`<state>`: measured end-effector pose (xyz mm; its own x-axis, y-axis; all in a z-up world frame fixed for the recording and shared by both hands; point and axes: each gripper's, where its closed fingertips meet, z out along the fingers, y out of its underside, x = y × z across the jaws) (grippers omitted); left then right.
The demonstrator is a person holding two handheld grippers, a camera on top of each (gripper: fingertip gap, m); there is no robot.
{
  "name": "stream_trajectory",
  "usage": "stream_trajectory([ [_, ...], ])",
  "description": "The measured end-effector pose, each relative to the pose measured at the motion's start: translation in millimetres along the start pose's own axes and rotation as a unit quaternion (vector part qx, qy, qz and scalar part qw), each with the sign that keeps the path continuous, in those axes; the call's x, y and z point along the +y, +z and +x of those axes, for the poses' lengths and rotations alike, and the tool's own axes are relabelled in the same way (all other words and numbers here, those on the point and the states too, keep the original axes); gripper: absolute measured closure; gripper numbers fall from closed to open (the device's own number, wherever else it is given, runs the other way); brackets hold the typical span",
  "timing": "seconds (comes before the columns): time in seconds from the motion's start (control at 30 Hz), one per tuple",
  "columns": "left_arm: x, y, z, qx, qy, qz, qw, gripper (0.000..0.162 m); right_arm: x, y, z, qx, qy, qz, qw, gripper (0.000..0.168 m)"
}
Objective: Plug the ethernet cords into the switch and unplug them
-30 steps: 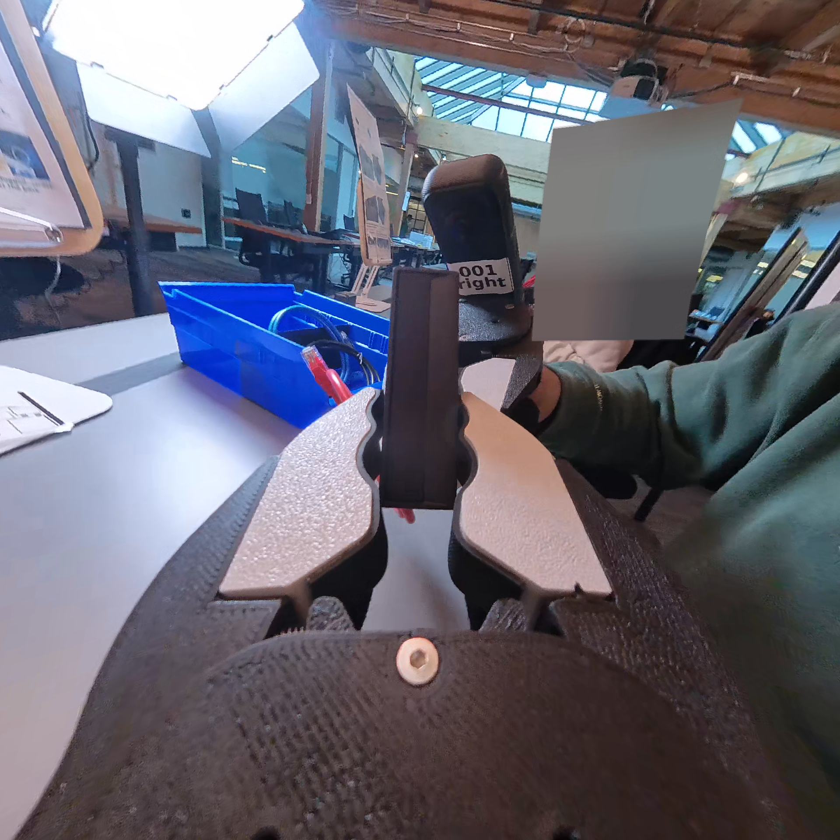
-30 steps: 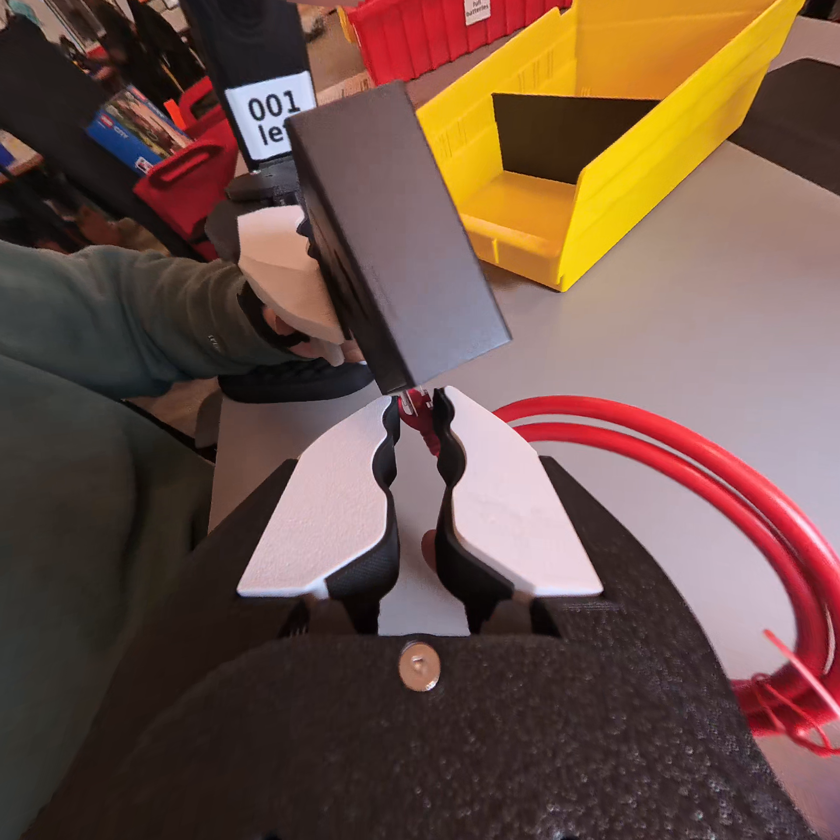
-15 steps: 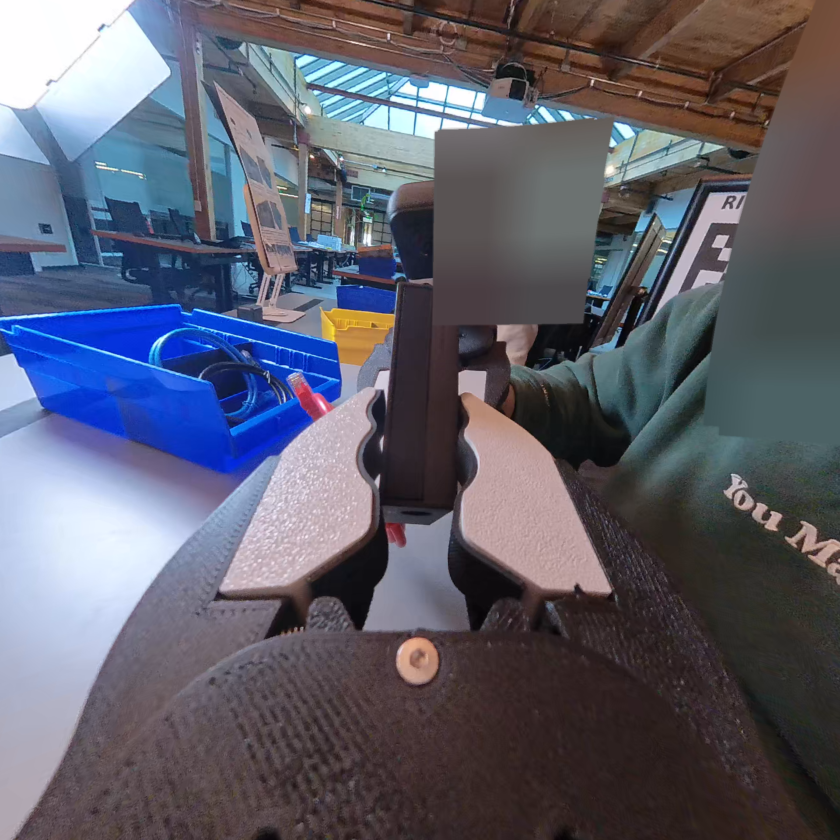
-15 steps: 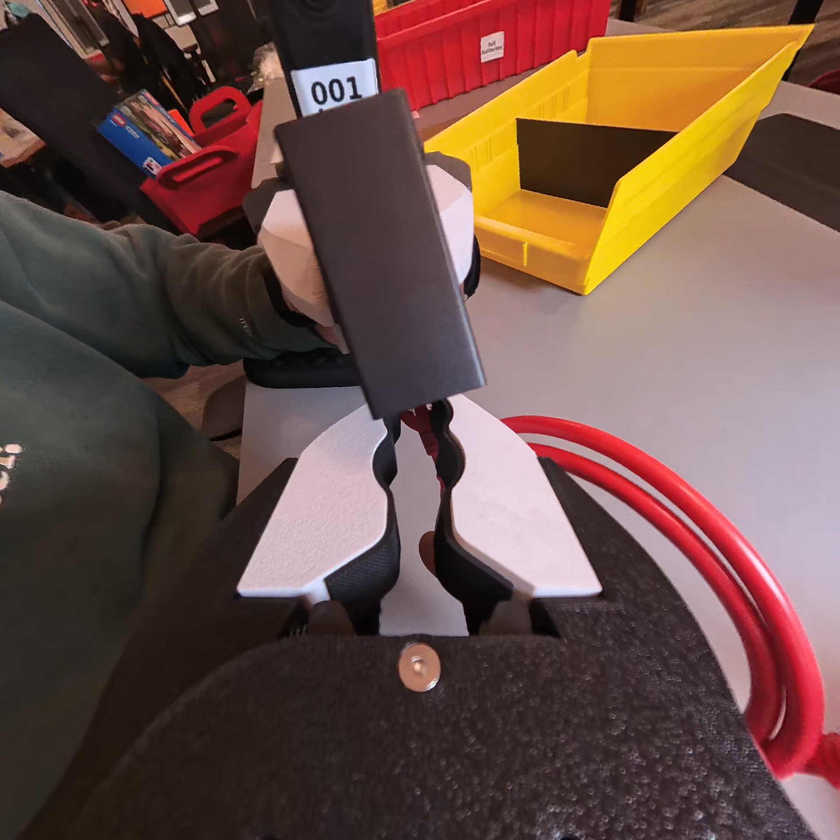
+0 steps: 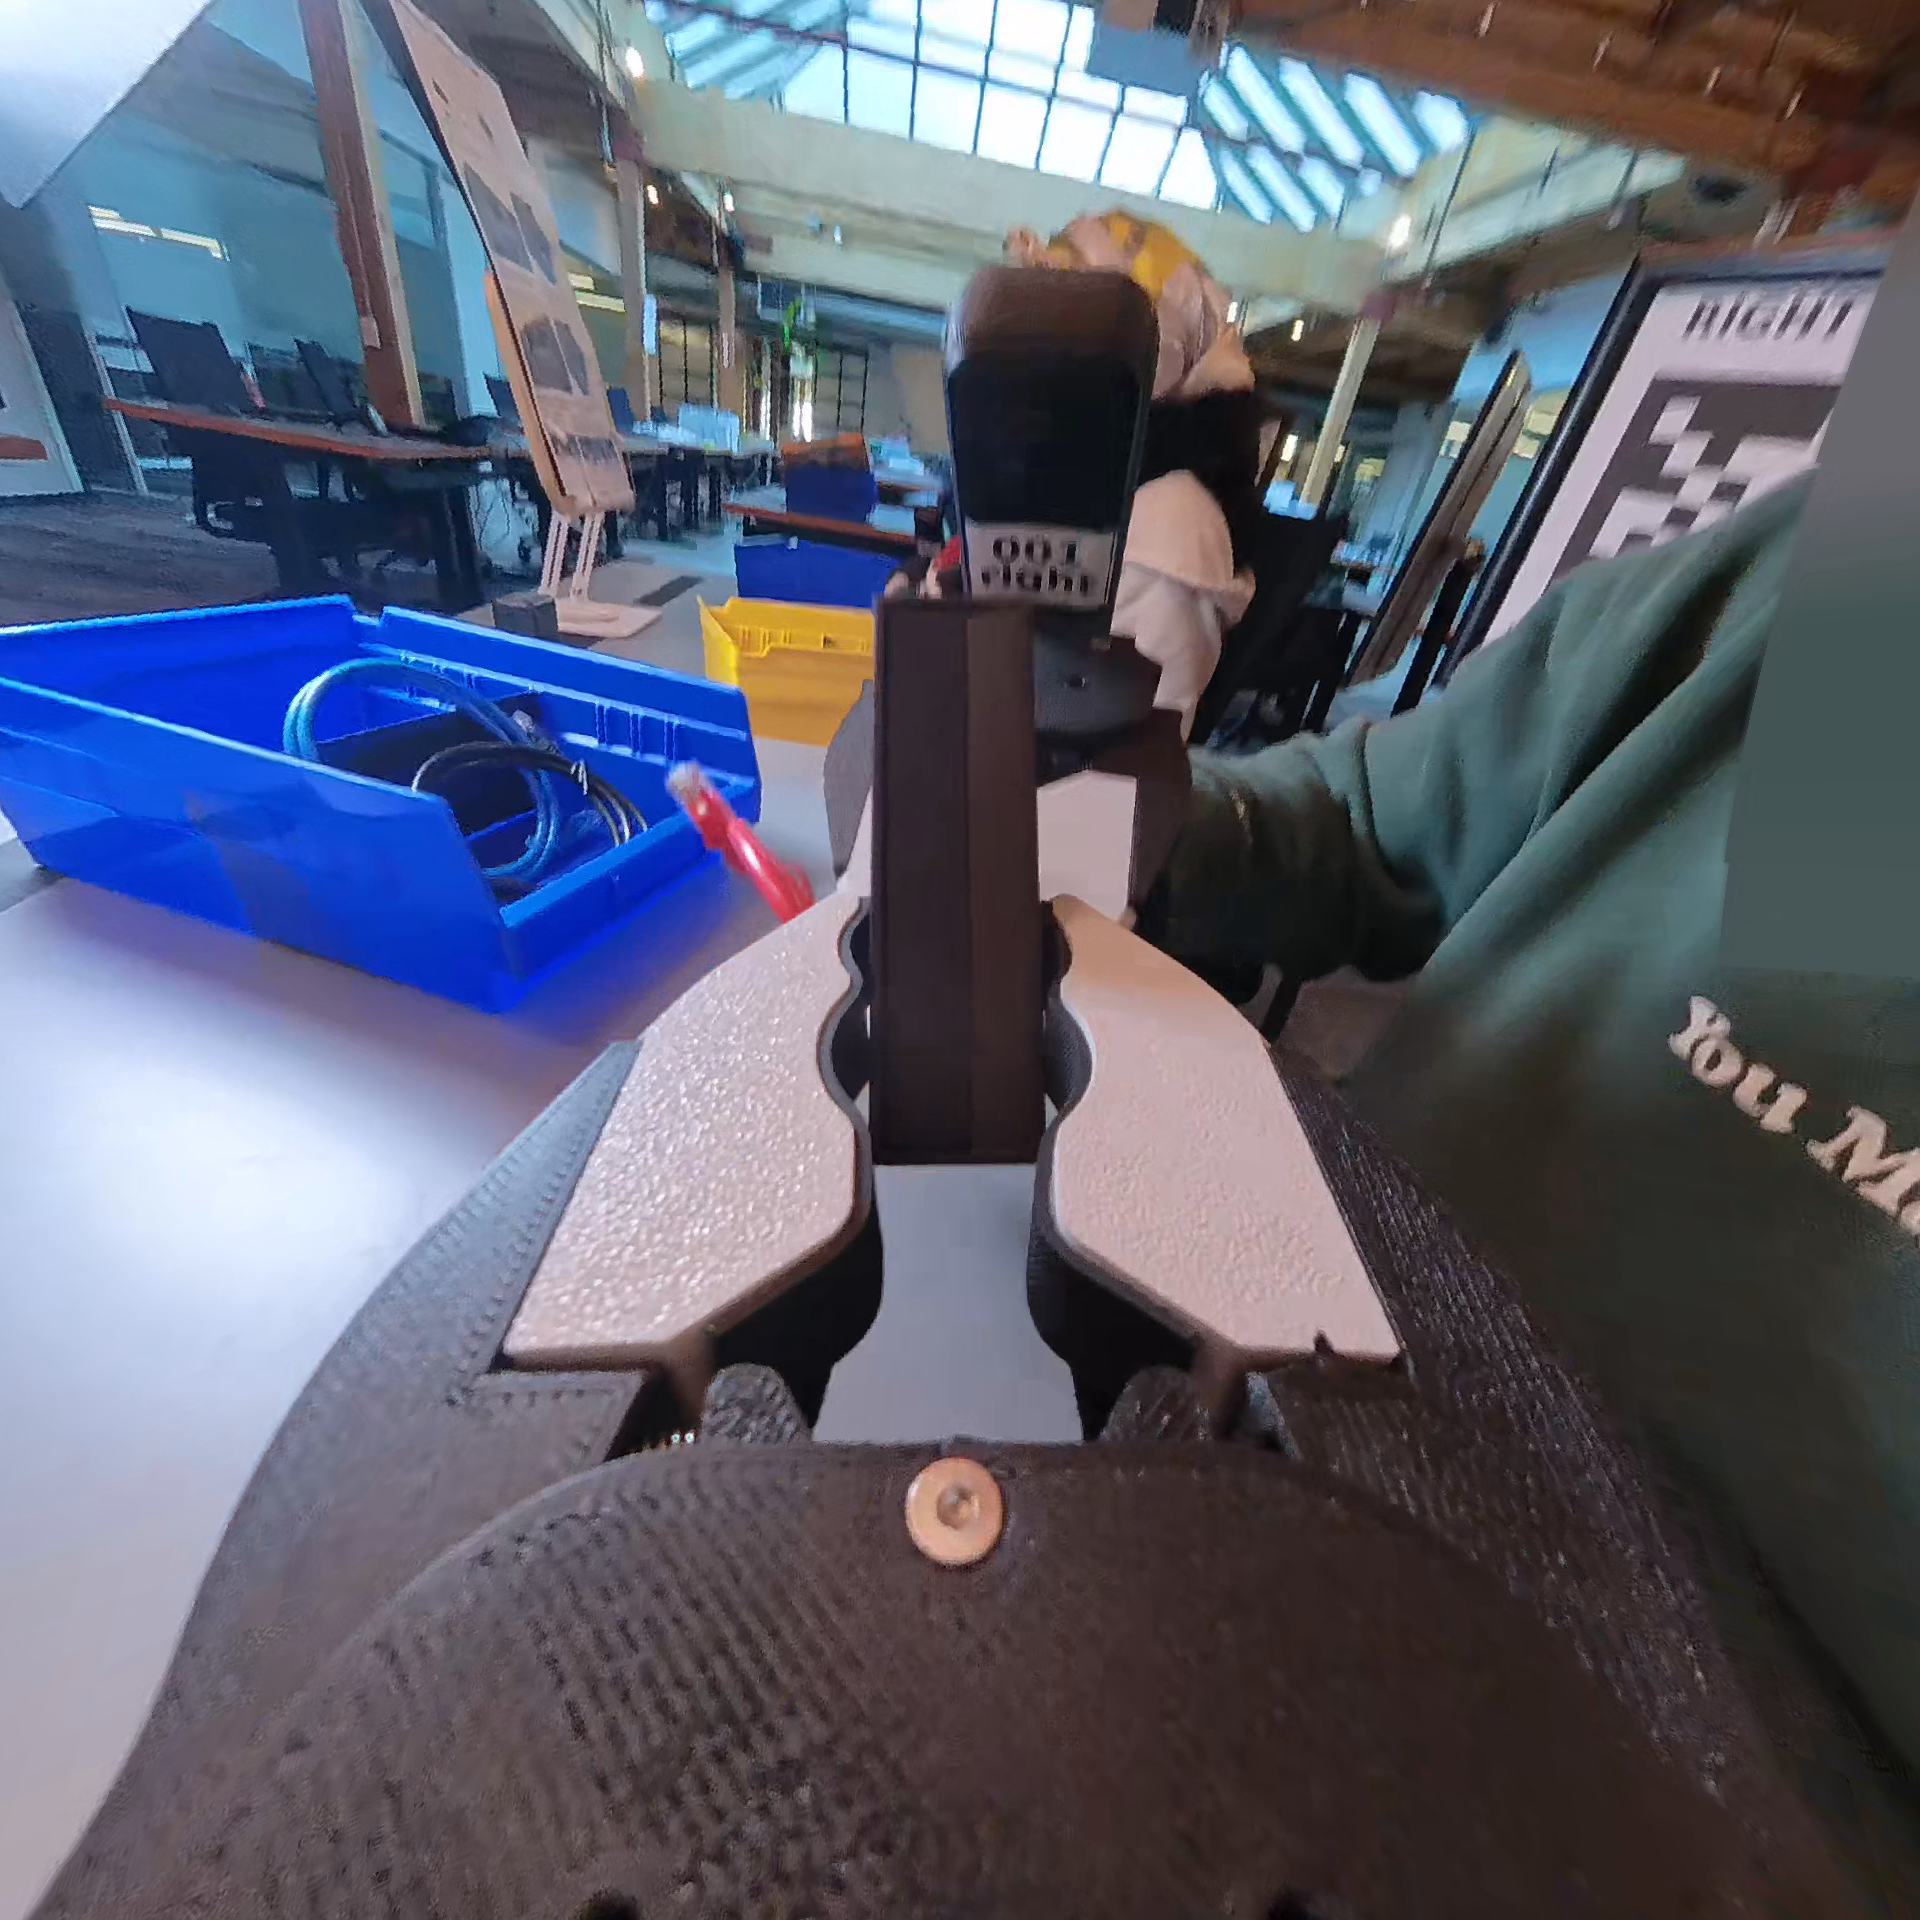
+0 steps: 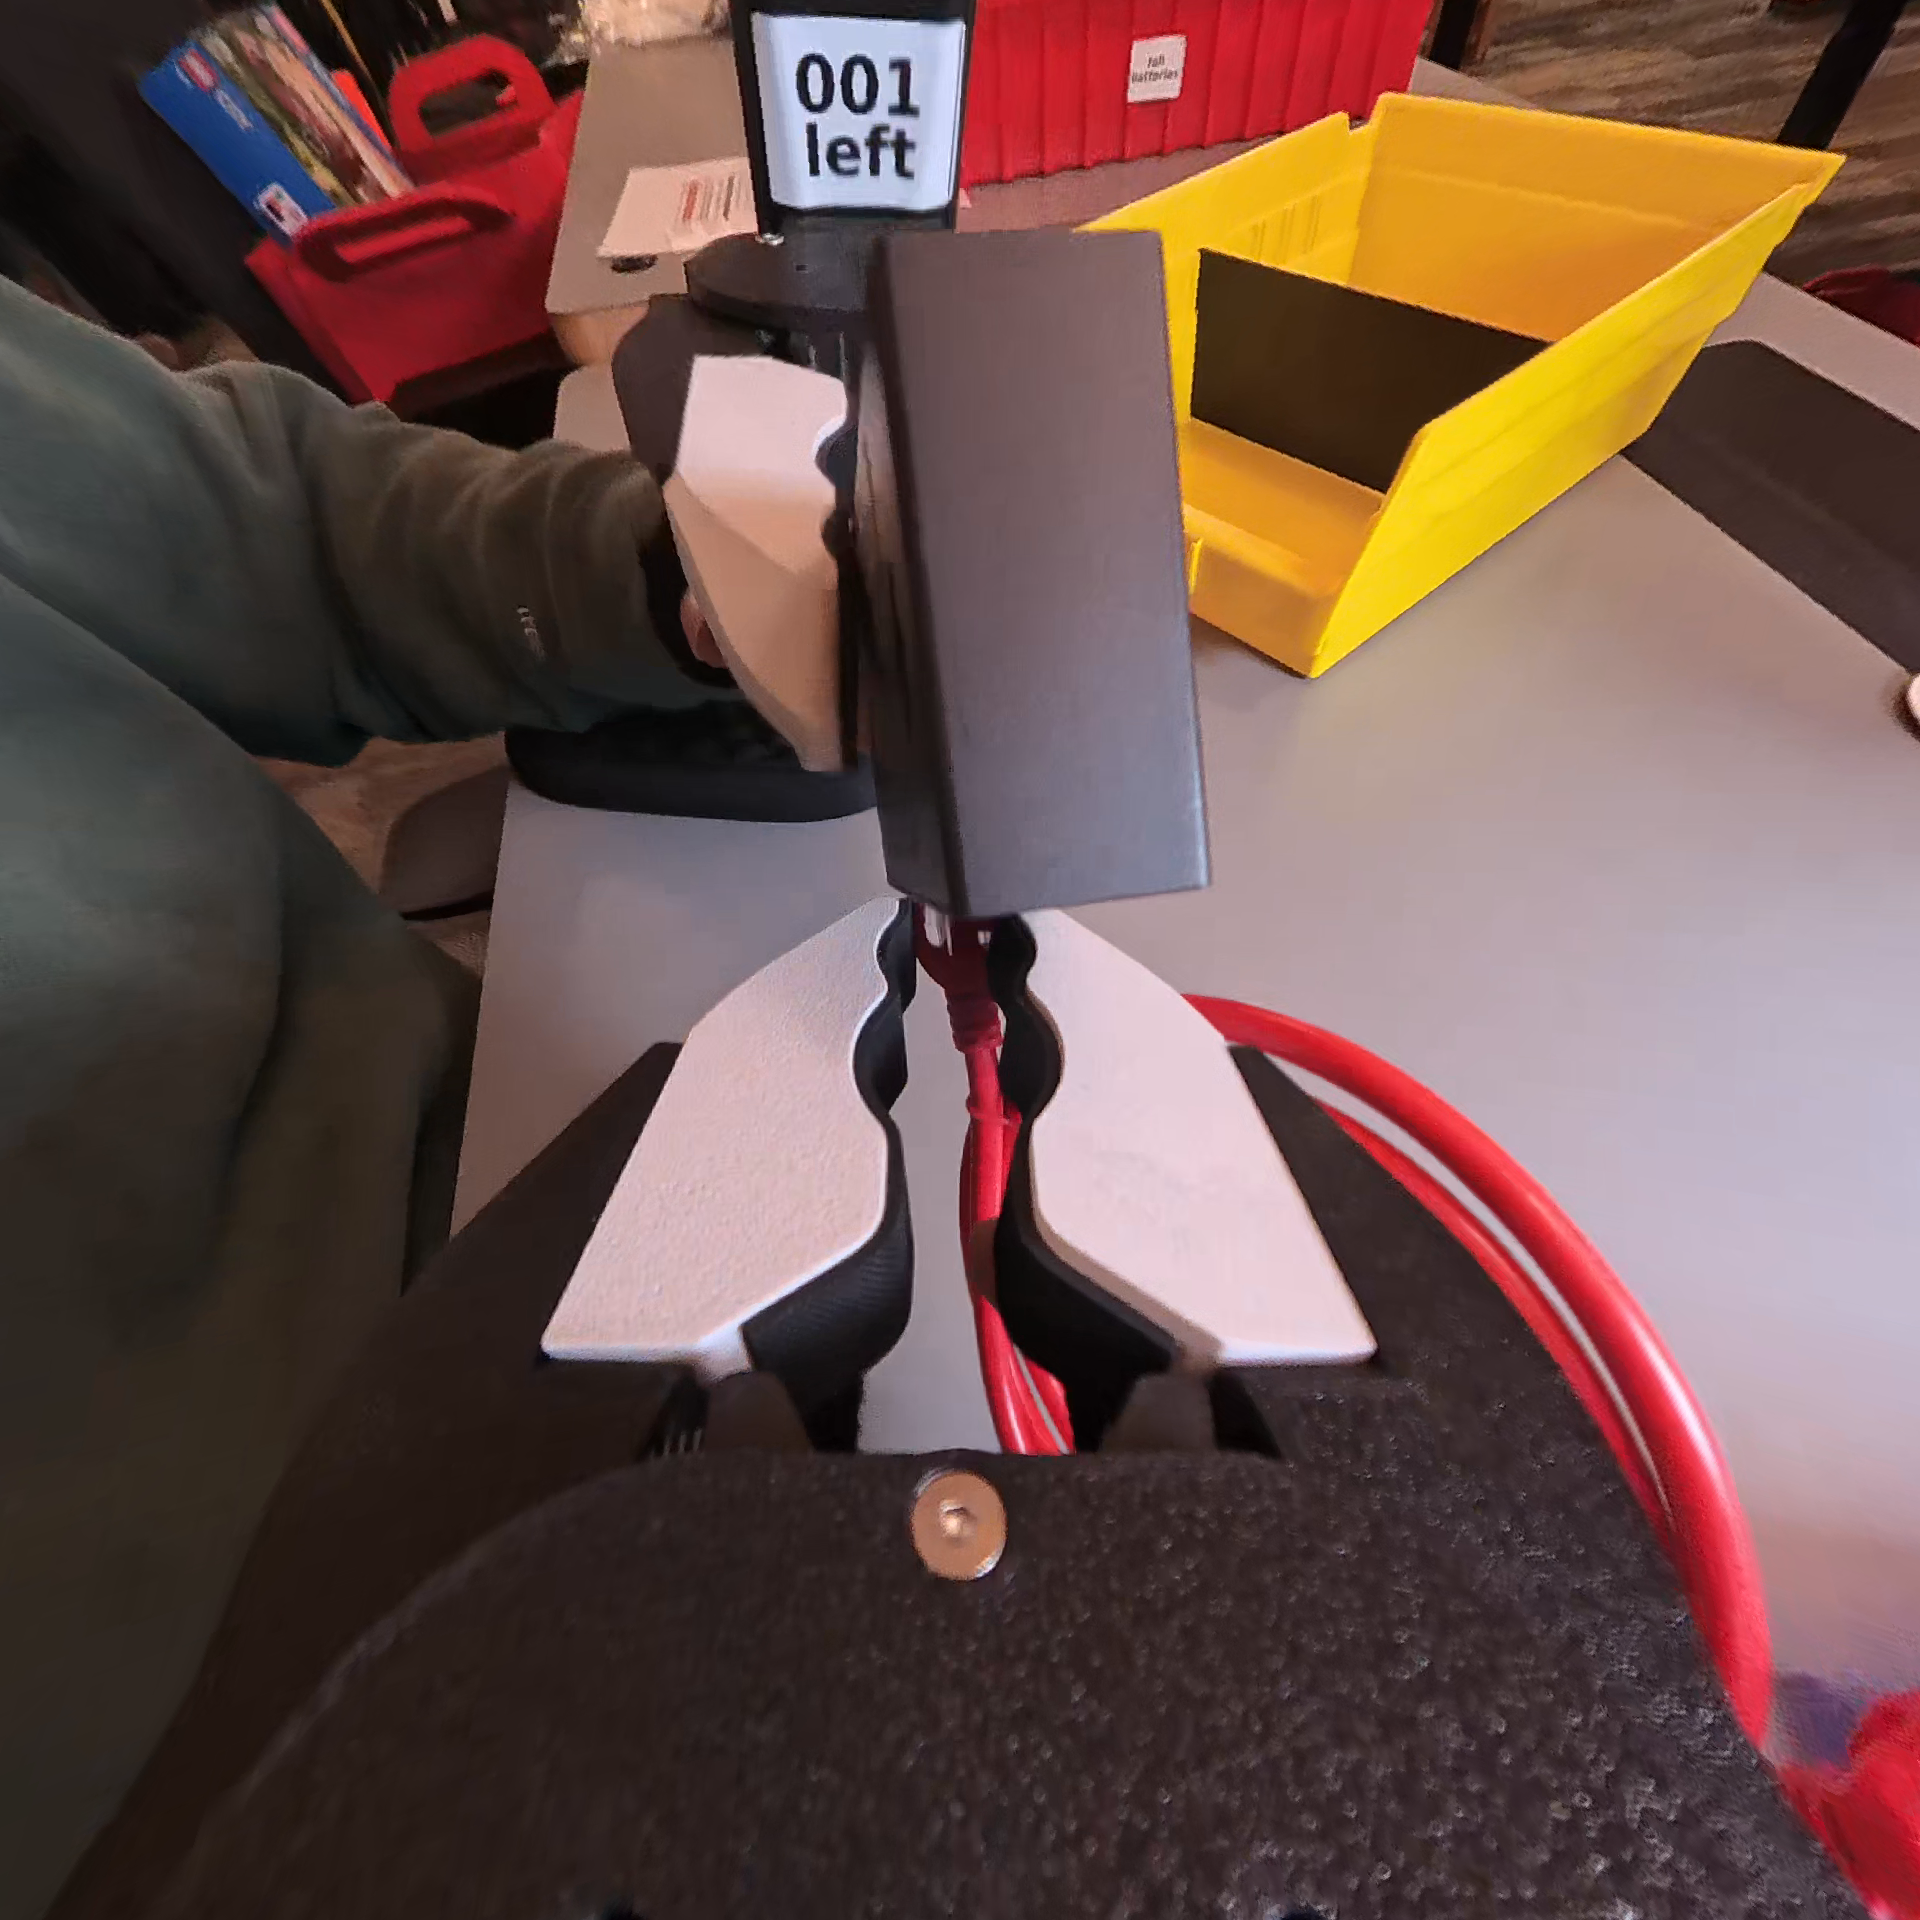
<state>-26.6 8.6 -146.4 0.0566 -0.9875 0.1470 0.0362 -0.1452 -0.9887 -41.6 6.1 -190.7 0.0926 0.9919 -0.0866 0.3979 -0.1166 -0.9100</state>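
My left gripper (image 5: 956, 925) is shut on the black switch (image 5: 951, 790) and holds it upright above the grey table (image 5: 208, 1195). In the right wrist view the switch (image 6: 1039, 561) hangs in front of me with the left gripper (image 6: 769, 540) clamped on its side. My right gripper (image 6: 958, 935) is shut on the plug of a red ethernet cord (image 6: 971, 1023) and holds it against the switch's lower end. Whether the plug sits in a port is hidden. The cord's red loops (image 6: 1558, 1247) trail off to the right. Another red plug end (image 5: 727, 821) sticks up beside the blue bin.
A blue bin (image 5: 343, 883) with blue and black cords stands at the left of the table. An open yellow bin (image 6: 1455, 499) with a black divider stands past the switch. Red bins (image 6: 1195, 73) and a red carrier (image 6: 416, 260) stand farther back. A person's green sleeve (image 6: 312, 551) is at the left. About 4 cm separates my left fingertips from my right.
The switch has swung from tilted to nearly upright and square to my right gripper. The red plug has come up against its lower end, with more cord now between my right fingers.
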Motion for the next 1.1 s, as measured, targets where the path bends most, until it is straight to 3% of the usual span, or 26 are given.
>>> stream_trajectory([
  [0.1, 18, 3, -1, -0.017, 0.033, -0.065, 0.997, 0.133, -7, -5, 1, -0.002, 0.0, 0.001, 1.0, 0.154],
  [0.33, 10, 4, -3, -0.053, 0.058, -0.031, 0.996, 0.134, -12, -3, 2, -0.059, 0.107, 0.059, 0.991, 0.155],
  [0.47, -2, 6, -3, -0.043, 0.029, 0.019, 0.998, 0.133, -14, -7, 3, -0.072, 0.159, 0.09, 0.981, 0.155],
  [0.53, -53, -21, 7, 0.007, -0.017, 0.151, 0.988, 0.133, 8, -11, 23, -0.014, 0.174, 0.068, 0.982, 0.155],
  [0.57, -63, -30, 4, -0.015, 0.007, 0.16, 0.987, 0.133, 9, -15, 18, -0.036, 0.196, 0.088, 0.976, 0.155],
  [0.6, -58, -31, -3, -0.047, 0.034, 0.133, 0.989, 0.133, 7, -17, 8, -0.028, 0.158, 0.084, 0.984, 0.154],
  [0.7, -43, -37, -28, -0.066, -0.032, 0.119, 0.99, 0.133, -31, -45, 2, 0.014, 0.044, 0.092, 0.995, 0.154],
  [0.8, -44, -48, -41, -0.061, -0.074, 0.146, 0.985, 0.133, -56, -94, 44, 0.086, 0.001, 0.06, 0.994, 0.154],
  [0.87, -40, -50, -48, -0.069, -0.088, 0.151, 0.982, 0.133, -53, -123, 91, 0.149, 0.002, -0.005, 0.989, 0.154],
  [0.97, -29, -48, -56, -0.075, -0.122, 0.147, 0.979, 0.133, -29, -151, 164, 0.212, 0.051, -0.083, 0.972, 0.153],
  [1.1, -13, -45, -64, -0.087, -0.138, 0.127, 0.978, 0.134, 28, -167, 238, 0.26, 0.154, -0.125, 0.945, 0.151],
])
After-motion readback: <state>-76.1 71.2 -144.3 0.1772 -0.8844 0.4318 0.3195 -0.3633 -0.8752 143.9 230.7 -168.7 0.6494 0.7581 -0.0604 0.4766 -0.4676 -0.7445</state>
